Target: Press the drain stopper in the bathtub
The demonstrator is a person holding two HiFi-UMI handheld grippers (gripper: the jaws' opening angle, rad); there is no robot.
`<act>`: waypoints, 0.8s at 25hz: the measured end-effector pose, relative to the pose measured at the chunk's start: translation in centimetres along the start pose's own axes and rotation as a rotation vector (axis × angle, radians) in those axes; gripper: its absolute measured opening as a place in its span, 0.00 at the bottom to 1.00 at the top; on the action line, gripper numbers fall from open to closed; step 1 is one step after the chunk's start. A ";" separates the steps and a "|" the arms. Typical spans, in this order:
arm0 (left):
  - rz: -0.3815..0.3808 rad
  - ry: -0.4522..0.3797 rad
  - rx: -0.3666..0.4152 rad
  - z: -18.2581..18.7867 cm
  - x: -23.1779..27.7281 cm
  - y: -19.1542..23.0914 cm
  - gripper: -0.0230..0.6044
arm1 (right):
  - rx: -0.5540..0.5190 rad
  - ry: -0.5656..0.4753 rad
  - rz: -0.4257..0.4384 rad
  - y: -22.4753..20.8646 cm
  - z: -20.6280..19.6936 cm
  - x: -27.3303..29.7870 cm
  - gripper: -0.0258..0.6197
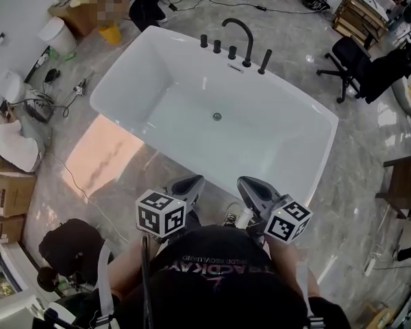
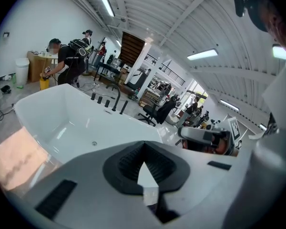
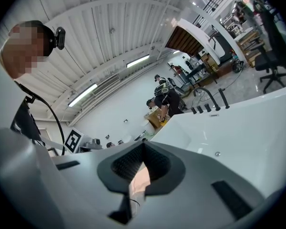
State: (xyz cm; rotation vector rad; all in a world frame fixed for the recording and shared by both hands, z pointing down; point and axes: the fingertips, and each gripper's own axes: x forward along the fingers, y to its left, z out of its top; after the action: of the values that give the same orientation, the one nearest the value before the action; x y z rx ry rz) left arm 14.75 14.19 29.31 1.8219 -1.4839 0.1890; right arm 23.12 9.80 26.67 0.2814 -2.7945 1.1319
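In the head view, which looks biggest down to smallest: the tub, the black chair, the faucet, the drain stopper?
1. Tub
2. Black chair
3. Faucet
4. Drain stopper, just a tiny dot

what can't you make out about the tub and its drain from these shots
- drain stopper: too small in the head view to tell raised from pressed, and only a speck in both gripper views.
- bathtub, near side: covered by the bodies of the left tongs and right tongs in their own views.
- faucet handle settings: too small in every view.
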 end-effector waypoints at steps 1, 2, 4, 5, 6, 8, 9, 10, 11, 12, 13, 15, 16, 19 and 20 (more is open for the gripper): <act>-0.004 0.002 0.003 0.1 -0.2 0.5 0.04 | 0.001 -0.008 -0.006 0.1 0.0 0.4 0.06; -0.008 0.004 0.006 0.4 -0.4 1.1 0.04 | 0.002 -0.015 -0.013 0.3 0.0 0.9 0.06; -0.017 0.006 0.009 1.1 -1.0 2.4 0.04 | 0.006 -0.025 -0.028 0.8 0.1 2.1 0.06; -0.023 0.008 0.009 1.4 -1.3 3.0 0.04 | 0.008 -0.027 -0.037 1.1 0.2 2.6 0.06; -0.031 0.011 0.008 1.6 -1.5 3.4 0.04 | 0.010 -0.028 -0.045 1.2 0.2 3.1 0.06; -0.045 0.015 0.007 1.9 -1.6 4.1 0.04 | 0.012 -0.030 -0.059 1.4 0.4 3.8 0.06; -0.050 0.015 0.004 2.1 -1.7 4.4 0.04 | 0.012 -0.030 -0.064 1.5 0.5 4.2 0.06; -0.055 0.015 0.001 2.2 -1.9 4.9 0.04 | 0.011 -0.030 -0.069 1.7 0.5 4.7 0.06; -0.060 0.015 -0.002 2.3 -2.1 5.5 0.04 | 0.011 -0.030 -0.074 1.8 0.5 5.3 0.06; -0.063 0.015 -0.004 2.5 -2.3 6.1 0.04 | 0.010 -0.031 -0.078 2.0 0.5 5.9 0.06; -0.066 0.015 -0.005 2.6 -2.6 6.7 0.04 | 0.010 -0.033 -0.082 2.2 0.5 6.5 0.06; -0.069 0.018 -0.005 2.9 -3.0 8.0 0.04 | 0.011 -0.042 -0.090 2.6 0.7 7.8 0.06; -0.072 0.021 -0.005 3.0 -3.2 8.6 0.04 | 0.012 -0.047 -0.094 2.8 0.7 8.3 0.06; -0.083 0.037 0.003 3.1 -3.8 10.2 0.04 | 0.015 -0.065 -0.111 3.3 0.8 9.7 0.06; -0.086 0.044 0.005 3.1 -4.0 10.6 0.04 | 0.017 -0.072 -0.118 3.4 0.7 10.1 0.06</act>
State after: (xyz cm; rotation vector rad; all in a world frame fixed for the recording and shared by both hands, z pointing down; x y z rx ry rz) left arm 3.01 15.01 29.87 1.8702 -1.3731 0.1889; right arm 12.55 10.43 25.60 0.4918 -2.7877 1.1415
